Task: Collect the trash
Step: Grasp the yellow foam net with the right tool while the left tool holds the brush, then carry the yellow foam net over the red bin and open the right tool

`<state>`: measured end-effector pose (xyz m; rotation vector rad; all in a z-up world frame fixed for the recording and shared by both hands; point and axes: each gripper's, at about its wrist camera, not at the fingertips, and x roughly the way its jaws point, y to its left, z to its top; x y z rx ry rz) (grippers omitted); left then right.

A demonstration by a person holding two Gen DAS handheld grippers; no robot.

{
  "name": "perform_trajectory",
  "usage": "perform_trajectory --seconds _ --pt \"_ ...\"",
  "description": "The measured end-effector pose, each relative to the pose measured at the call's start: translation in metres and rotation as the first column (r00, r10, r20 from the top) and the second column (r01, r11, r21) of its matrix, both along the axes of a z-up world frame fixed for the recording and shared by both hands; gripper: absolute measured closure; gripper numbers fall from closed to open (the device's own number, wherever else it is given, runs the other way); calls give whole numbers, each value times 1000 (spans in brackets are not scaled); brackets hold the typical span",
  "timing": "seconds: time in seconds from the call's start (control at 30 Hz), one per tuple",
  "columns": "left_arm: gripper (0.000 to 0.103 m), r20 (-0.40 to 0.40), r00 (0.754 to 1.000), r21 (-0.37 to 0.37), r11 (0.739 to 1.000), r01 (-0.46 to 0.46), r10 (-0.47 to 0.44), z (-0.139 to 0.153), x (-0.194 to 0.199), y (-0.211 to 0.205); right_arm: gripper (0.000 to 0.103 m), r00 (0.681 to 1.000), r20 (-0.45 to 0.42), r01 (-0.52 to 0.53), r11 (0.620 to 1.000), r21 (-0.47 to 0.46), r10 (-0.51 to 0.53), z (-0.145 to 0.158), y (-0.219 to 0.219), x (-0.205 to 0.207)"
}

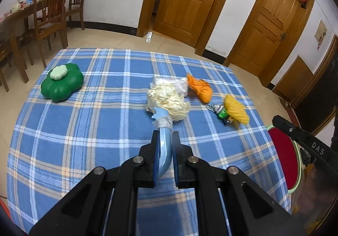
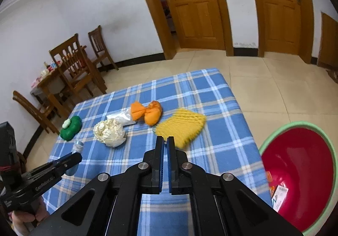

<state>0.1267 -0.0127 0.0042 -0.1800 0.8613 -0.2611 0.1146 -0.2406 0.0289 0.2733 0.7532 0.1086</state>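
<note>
The left claw (image 1: 165, 136) grips a curved blue plastic piece (image 1: 163, 147) above the counter (image 1: 84, 130). The cream trash ball (image 1: 169, 103) sits at 12 o'clock of it. The right claw (image 2: 165, 142) is clenched on nothing, with the red bin (image 2: 300, 172) at its 3 o'clock.

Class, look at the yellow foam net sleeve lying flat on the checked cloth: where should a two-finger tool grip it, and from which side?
Probably at the near edge of the yellow foam net sleeve, coming from above and the basin side. It lies flat and soft, so pinching a raised edge should gather the mesh; its far side sits near the orange foam net.
</note>
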Motion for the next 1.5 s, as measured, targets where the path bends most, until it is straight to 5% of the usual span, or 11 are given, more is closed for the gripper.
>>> perform_trajectory --seconds 0.5,0.8,0.93,1.03,1.5 --pt "93 -27 1000 -5 1000 -14 14 -10 10 1 58 997 -77 -9 1000 7 9 -27 9 41" --pt "93 -57 998 -18 999 -31 29 -22 21 7 58 992 -117 -56 998 -42 51 -46 25 69" --pt "93 -66 997 -21 999 -32 30 -26 22 7 86 992 -116 -53 997 -50 47 -49 22 69" --pt "93 -67 997 -22 999 -28 27 -25 21 5 92 994 -100 -46 997 -57 40 -45 19 65" --pt "93 -23 1000 -23 1000 12 -13 -1 -3 -11 93 999 33 24 998 55 -26 4 -15 3"
